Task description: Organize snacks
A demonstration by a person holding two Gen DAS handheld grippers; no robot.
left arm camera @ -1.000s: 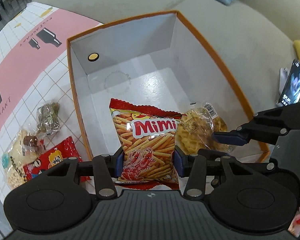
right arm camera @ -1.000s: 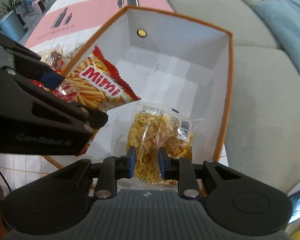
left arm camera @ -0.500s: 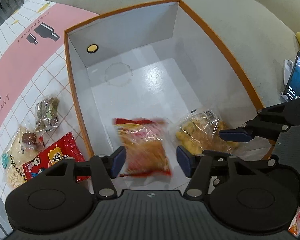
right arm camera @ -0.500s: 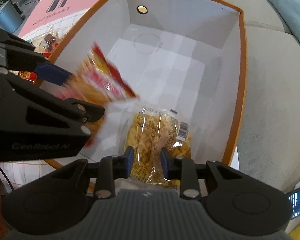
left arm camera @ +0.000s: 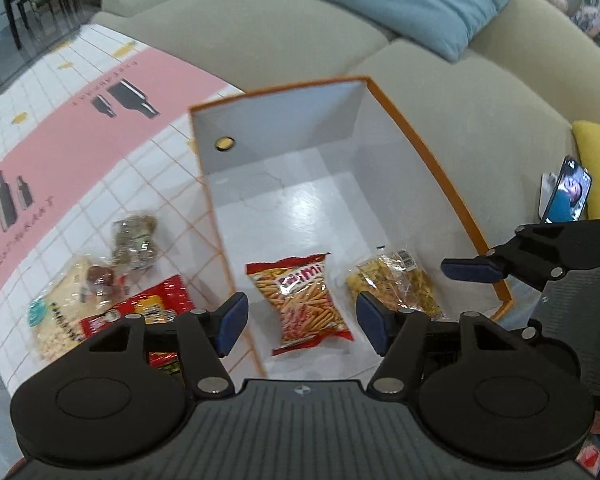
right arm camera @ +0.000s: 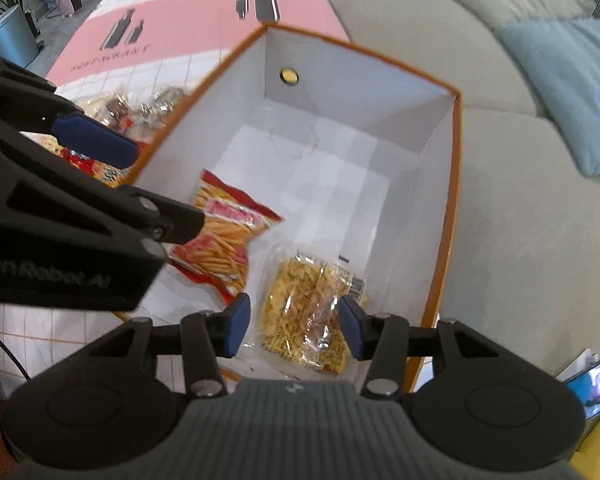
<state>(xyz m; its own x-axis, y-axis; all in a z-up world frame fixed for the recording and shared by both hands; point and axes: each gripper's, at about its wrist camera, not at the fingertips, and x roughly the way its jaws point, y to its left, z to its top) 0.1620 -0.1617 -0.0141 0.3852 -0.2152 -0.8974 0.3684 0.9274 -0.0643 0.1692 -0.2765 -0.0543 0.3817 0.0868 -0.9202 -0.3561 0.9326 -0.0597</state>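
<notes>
An orange-rimmed white box (left arm camera: 276, 120) stands on the table, open at the top. A red Mimi stick-snack bag (left arm camera: 304, 300) lies flat on its floor, and beside it a clear bag of yellow snacks (left arm camera: 392, 284). My left gripper (left arm camera: 302, 322) hangs open above the Mimi bag, nothing between its pads. In the right wrist view my right gripper (right arm camera: 294, 326) hovers over the clear bag (right arm camera: 304, 312); its jaws are opening and the pads stand off the bag, which rests in the box (right arm camera: 360, 80). The Mimi bag (right arm camera: 224, 240) lies to its left.
Left of the box, several snack packs lie on the pink-and-white tablecloth: a red pack (left arm camera: 152, 312), a pale bag (left arm camera: 60, 320) and a dark wrapped one (left arm camera: 134, 236). A grey sofa with a blue cushion (left arm camera: 412, 0) lies behind. A phone (left arm camera: 568, 192) stands at right.
The left gripper let go of the Mimi bag, which dropped onto the box floor. The right jaws widened off the clear bag, leaving it in the box. Both grippers rose.
</notes>
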